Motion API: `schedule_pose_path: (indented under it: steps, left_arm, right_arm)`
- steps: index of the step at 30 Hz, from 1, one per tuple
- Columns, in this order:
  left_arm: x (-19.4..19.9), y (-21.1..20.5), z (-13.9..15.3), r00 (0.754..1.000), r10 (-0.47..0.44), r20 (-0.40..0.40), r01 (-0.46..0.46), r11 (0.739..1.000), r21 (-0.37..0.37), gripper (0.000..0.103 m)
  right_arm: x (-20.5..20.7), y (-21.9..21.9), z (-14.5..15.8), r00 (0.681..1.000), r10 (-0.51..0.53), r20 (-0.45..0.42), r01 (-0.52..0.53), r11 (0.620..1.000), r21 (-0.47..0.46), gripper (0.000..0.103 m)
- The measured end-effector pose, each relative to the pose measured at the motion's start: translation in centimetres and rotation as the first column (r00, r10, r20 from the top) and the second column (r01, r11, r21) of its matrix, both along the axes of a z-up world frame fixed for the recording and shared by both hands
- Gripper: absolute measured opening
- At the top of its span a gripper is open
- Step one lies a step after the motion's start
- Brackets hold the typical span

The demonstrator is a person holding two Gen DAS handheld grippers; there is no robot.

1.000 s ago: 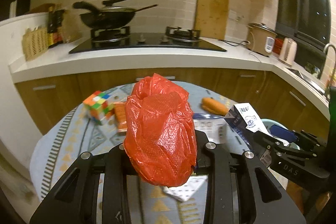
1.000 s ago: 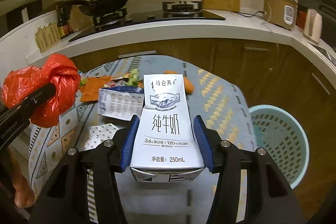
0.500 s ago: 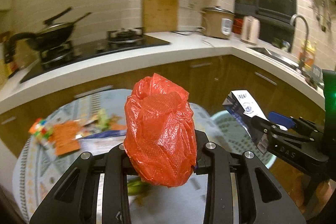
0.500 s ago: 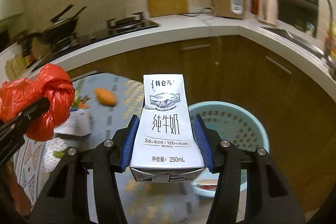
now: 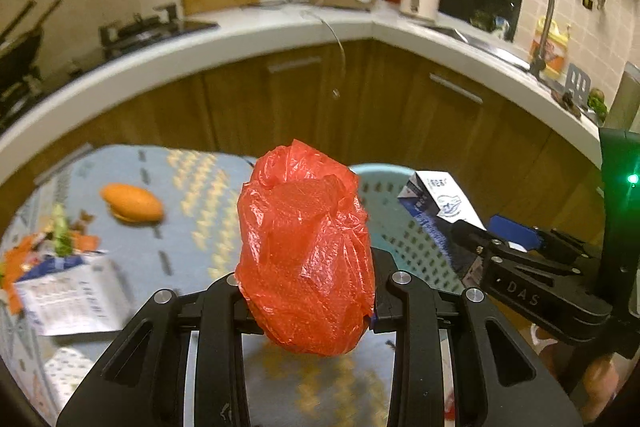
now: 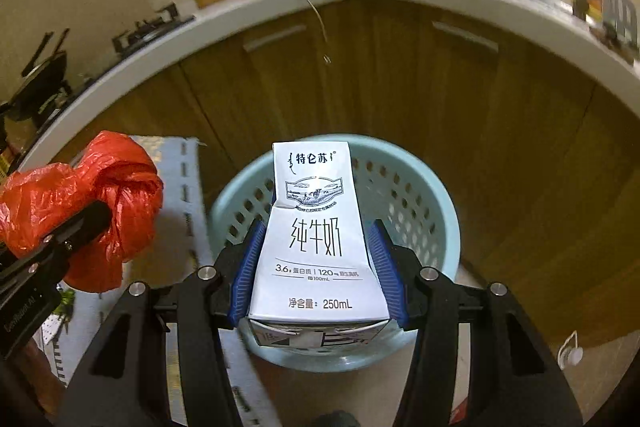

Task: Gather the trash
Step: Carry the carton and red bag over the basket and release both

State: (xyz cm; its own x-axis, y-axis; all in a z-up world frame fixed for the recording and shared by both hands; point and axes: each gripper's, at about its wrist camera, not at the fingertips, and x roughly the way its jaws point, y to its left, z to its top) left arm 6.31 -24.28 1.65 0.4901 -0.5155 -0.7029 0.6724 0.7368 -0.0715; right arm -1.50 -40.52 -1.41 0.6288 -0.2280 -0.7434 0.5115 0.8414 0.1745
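My left gripper (image 5: 306, 291) is shut on a crumpled red plastic bag (image 5: 306, 243), which stands up between its fingers and hides the near rim of the basket. Over the light blue perforated basket (image 6: 436, 199) on the floor, my right gripper (image 6: 318, 267) is shut on a white milk carton (image 6: 316, 231), blue pads pressed to its sides. In the left wrist view the carton (image 5: 440, 199) and the right gripper (image 5: 472, 243) hang at the right, above the basket (image 5: 400, 211). The red bag (image 6: 88, 207) shows at the left of the right wrist view.
A round table with a patterned cloth (image 5: 192, 227) lies left of the basket, holding an orange bread roll (image 5: 132, 203), a flattened white box (image 5: 68, 291) and scraps. Wooden cabinets (image 6: 400, 87) under a curved white counter (image 5: 240, 39) stand just behind the basket.
Both grippers have swung to the right, away from the table and towards the basket, and dipped lower. The basket now fills the middle of the right wrist view. Both grips are unchanged.
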Motion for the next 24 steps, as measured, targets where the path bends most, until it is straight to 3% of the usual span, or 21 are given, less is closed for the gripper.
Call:
schedule_pose_path:
  steps: [9,14,18,24]
  left_arm:
    - [0.1,-2.5,-3.3,0.994,-0.058,-0.096,0.061,0.998,0.025,0.034]
    - [-0.2,-2.6,-3.5,0.991,-0.084,-0.106,0.086,0.996,0.017,0.05]
    - [-0.5,-2.0,-3.0,0.991,-0.088,-0.096,0.088,0.996,0.0,0.069]
    - [-0.5,-0.8,-2.2,0.994,-0.062,-0.095,0.06,0.998,-0.017,0.072]
  right_arm:
    - [0.2,-1.7,-3.3,0.996,-0.023,-0.087,0.027,0.998,0.048,0.05]
    - [0.2,-1.9,-3.9,0.994,-0.026,-0.102,0.032,0.998,0.06,0.05]
    - [0.1,-2.2,-3.9,0.995,-0.037,-0.097,0.045,0.996,0.08,0.05]
    - [-0.1,-2.4,-3.3,0.996,-0.039,-0.083,0.046,0.996,0.082,0.05]
